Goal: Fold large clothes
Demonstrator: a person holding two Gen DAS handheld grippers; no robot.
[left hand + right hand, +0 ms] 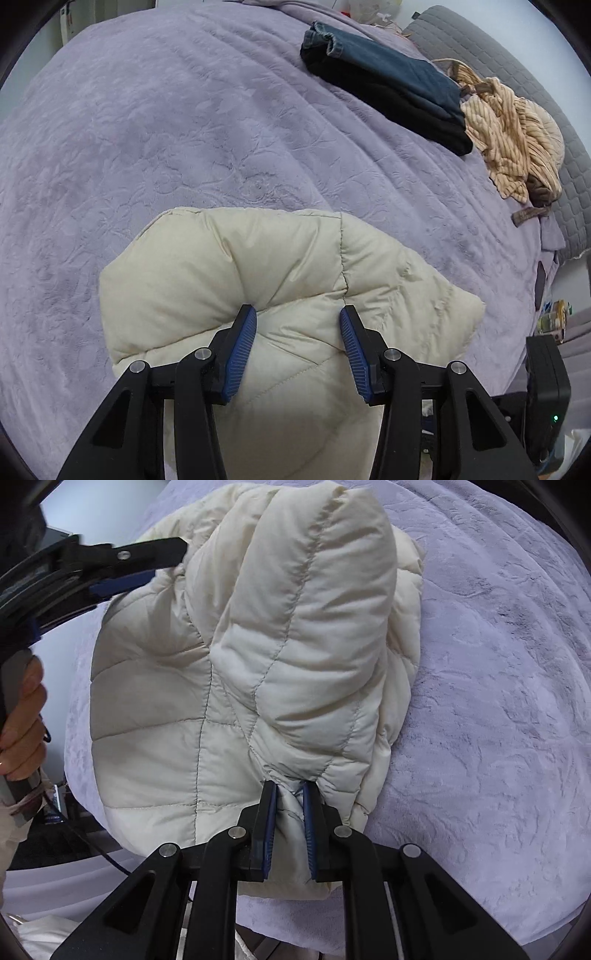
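A cream quilted puffer jacket (258,280) lies bunched and folded on the lilac bedspread (166,129). My left gripper (298,314) is open, its blue pads spread over the jacket's near fold, with fabric between them. In the right wrist view the jacket (288,635) fills the middle. My right gripper (290,790) is shut on a pinch of the jacket's near edge. The left gripper (147,568) shows there at the jacket's far left side, held by a hand (22,731).
Folded dark jeans (388,81) lie at the back right of the bed, next to a crumpled tan striped garment (517,140). A grey quilted headboard (535,74) runs behind them. The bed's edge (74,746) drops off at the left in the right wrist view.
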